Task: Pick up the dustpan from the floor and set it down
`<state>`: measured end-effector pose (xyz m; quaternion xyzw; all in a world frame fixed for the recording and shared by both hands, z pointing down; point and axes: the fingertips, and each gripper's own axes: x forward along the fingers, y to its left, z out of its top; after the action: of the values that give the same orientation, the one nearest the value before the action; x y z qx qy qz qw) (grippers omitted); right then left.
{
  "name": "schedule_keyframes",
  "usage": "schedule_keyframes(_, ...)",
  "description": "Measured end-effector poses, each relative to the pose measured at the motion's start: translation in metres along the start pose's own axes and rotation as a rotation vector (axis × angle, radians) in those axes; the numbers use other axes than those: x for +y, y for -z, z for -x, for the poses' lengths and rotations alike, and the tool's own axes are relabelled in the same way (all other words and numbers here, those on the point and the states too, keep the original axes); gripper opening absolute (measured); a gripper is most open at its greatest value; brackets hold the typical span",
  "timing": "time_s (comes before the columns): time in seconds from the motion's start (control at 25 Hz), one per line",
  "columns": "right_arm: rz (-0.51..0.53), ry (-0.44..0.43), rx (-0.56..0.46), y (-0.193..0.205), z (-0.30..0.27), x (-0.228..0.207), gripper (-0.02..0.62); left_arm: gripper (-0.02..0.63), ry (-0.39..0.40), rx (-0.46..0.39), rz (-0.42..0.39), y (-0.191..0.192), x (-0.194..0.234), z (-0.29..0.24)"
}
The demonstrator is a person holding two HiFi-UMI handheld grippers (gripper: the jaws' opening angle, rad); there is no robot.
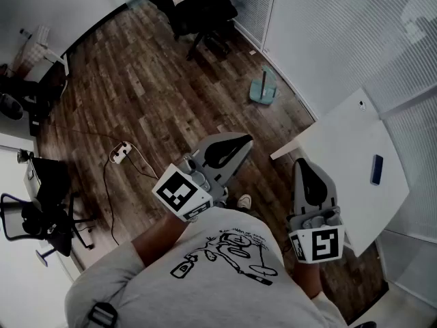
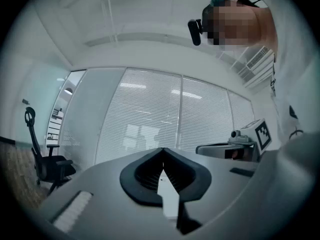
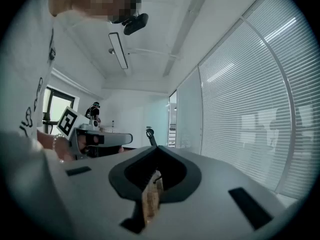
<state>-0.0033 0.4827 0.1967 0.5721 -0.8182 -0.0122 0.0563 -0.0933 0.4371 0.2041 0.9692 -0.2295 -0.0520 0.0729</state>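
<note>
Lying far off on the wood floor [image 1: 150, 94] near the blinds [image 1: 328, 39], the teal dustpan [image 1: 263, 89] looks light, stiff and plastic, probably best pinched by its raised handle, while the left gripper [image 1: 244, 142] and right gripper [image 1: 301, 164] are both closed and empty.

The left claw [image 1: 235, 142], a grey plastic two-jaw tool with black inner pads and a cube of black-and-white square markers at its back, is held level in front of the chest and angled toward the upper right of the head view. In the left gripper view its jaws are seen pressed together, with nothing between them. The right claw [image 1: 304, 166], of the same grey build, is held level alongside and somewhat apart, pointed straight ahead. Its jaws are likewise closed tip to tip and nothing is gripped. Each is carried on a bare forearm [image 1: 160, 229].
</note>
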Motion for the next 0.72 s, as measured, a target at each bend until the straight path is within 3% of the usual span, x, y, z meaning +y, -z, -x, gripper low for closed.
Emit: schedule_keyframes(0.72,-0.023,0.036,0.027,-0.004,-0.059,0.063,0.005,0.002,-0.054,0.022,0.027,-0.008,0.081,0.073)
